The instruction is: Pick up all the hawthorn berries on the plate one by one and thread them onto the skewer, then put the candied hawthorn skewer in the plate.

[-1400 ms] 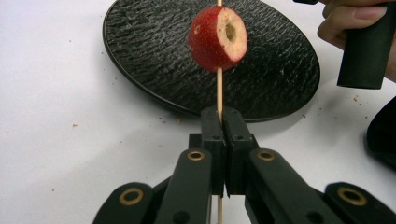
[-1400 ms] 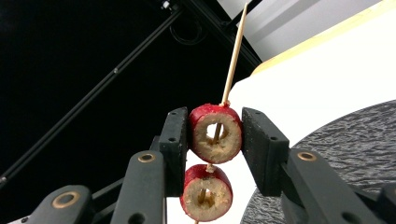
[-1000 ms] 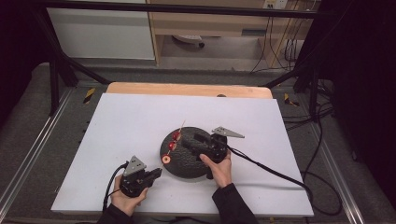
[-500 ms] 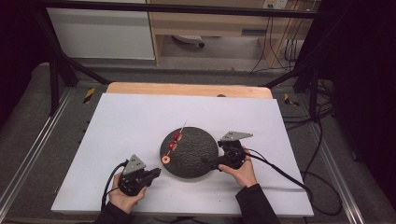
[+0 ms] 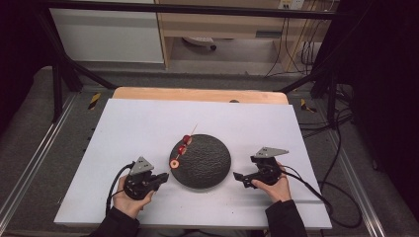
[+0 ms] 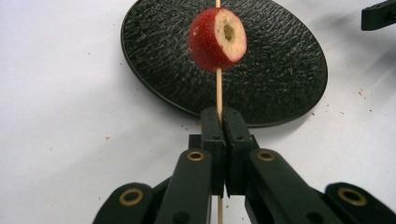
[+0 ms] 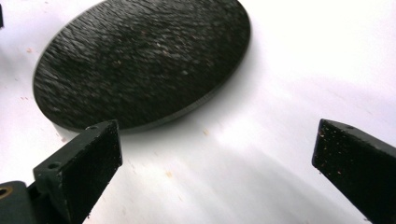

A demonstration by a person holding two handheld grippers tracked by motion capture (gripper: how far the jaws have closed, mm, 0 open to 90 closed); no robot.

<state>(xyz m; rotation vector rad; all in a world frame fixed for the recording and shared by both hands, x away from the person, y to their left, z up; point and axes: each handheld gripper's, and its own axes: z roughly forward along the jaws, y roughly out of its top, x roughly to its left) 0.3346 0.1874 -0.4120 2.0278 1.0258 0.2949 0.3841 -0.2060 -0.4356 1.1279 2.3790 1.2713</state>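
Note:
A thin wooden skewer (image 5: 184,145) carries three red fruit pieces and slants over the left edge of a round black textured plate (image 5: 210,165). My left gripper (image 5: 165,177) rests on the white table at the plate's lower left, shut on the skewer's near end. In the left gripper view, the jaws (image 6: 223,121) pinch the skewer (image 6: 218,88) just below a cut red fruit piece (image 6: 217,39). My right gripper (image 5: 238,177) sits right of the plate, off its rim. Its jaws (image 7: 217,149) have just been opening and stand wide with nothing between them, facing the plate (image 7: 140,60).
The white table top (image 5: 148,123) has a wooden strip (image 5: 197,94) along its far edge. Black frame bars and metal rails run along both sides. Cables (image 5: 316,190) trail off to the right. A pale cabinet (image 5: 108,34) stands on the floor behind.
My right gripper has left the skewer's fruit over the plate and moved right, down to the table beside the plate, jaws now wide. The left gripper and skewer have stayed put.

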